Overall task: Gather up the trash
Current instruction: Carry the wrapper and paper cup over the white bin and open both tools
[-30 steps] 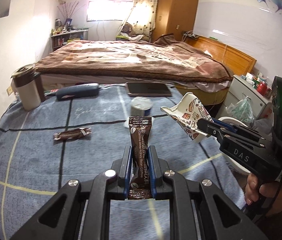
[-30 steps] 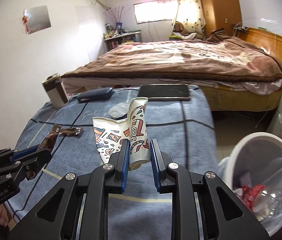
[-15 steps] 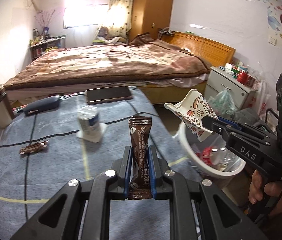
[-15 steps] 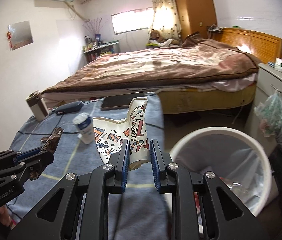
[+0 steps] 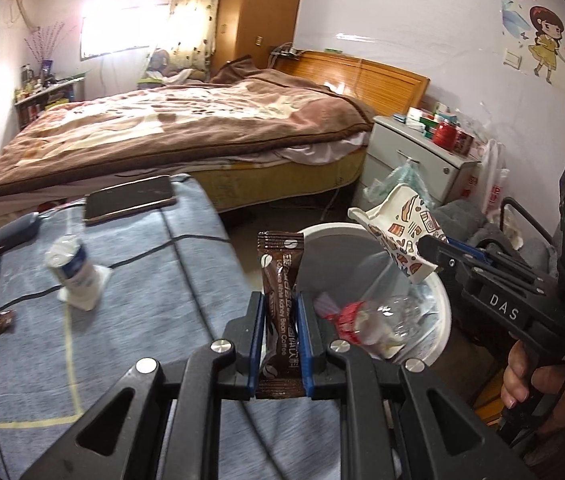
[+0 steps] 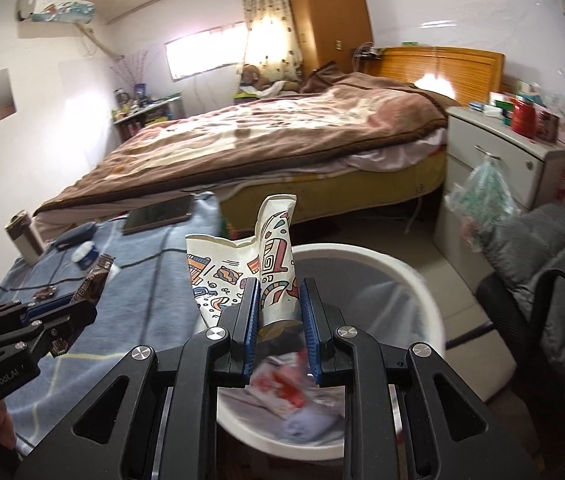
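My left gripper (image 5: 280, 316) clamps a brown coffee sachet (image 5: 281, 280) beside the round white bin's rim (image 5: 444, 312). My right gripper (image 6: 278, 304) pinches a crushed patterned paper cup (image 6: 270, 256) above the bin's open mouth, clear of the blue-clothed table edge (image 6: 186, 280).

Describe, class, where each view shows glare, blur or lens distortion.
Left wrist view: the window is blown out, the yogurt cup is smeared, walls bow at the edges. Right wrist view: the trash inside the bin is blurred, the paper cup stays sharp, corners go dark.

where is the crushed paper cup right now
The crushed patterned paper cup is clamped in the right hand-held gripper, held above the white round trash bin, right of the blue-covered table.
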{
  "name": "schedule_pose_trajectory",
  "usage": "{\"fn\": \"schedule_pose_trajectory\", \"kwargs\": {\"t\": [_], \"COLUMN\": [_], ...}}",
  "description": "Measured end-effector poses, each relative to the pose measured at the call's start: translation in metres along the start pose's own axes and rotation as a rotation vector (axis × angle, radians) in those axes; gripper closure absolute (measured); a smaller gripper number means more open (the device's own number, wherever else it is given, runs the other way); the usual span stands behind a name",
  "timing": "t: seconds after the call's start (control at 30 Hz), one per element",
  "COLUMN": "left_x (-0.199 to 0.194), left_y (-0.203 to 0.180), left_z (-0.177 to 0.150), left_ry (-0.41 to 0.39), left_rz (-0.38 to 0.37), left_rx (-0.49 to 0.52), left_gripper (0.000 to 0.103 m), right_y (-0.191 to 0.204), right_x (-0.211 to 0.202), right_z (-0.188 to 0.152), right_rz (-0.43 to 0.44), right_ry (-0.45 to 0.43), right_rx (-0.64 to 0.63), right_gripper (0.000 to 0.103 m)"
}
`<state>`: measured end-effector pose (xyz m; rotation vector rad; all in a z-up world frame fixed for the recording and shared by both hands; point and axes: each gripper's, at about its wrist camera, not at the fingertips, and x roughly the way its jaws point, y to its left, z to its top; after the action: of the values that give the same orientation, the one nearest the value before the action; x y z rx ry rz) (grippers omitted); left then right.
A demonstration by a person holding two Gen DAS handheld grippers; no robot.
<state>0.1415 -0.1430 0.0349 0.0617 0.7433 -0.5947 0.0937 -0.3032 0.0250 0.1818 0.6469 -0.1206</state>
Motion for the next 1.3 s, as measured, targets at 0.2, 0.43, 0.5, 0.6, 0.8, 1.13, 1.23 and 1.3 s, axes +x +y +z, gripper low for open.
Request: {"fn": "schedule_pose_trajectory", "kwargs": {"t": [0.2,0.43,0.5,0.6,0.8,1.13,1.23,1.3], "left_x": [0.025,0.054,0.061,0.069,0.078,0.074,0.072,0.068], "left_y": [-0.026,-0.047,-0.05,-0.054,-0.061,-0.063,-0.061,-0.06], "left_z": [0.005,0.002,0.003,0.002,0.003,0.004,0.003,0.003], "left_ry": [0.04,0.094,0.109,0.119,0.127,0.112,0.113,0.107], "left_rz": [-0.034,-0.048,-0.06,-0.049,-0.04,-0.041,-0.034,-0.037], "left_rx": [0.017,0.035,0.029,0.039,0.042,0.036,0.029,0.028], "left_gripper": [0.086,0.086,0.086,0.086,0.086,0.055,0.055,0.055], "right_y": [-0.024,-0.051,-0.057,-0.064,-0.07,-0.074,-0.074,-0.073], "right_x": [0.003,0.016,0.021,0.025,0.031,0.025,0.023,0.021], "right_z": [-0.003,-0.01,-0.011,-0.012,-0.013,-0.014,-0.014,-0.014], "right_rz": [-0.048,-0.106,-0.119,-0.134,-0.163,-0.138,-0.13,-0.123], "right_ry": [0.036,0.089,0.107,0.128,0.162,0.158,0.154,0.146], "right_rx": [0.018,0.045,0.049,0.047,0.033,0.042,0.049,0.051], "right_gripper": [0.08,0.08,0.08,0.08,0.08,0.059,0.056,0.056]}}
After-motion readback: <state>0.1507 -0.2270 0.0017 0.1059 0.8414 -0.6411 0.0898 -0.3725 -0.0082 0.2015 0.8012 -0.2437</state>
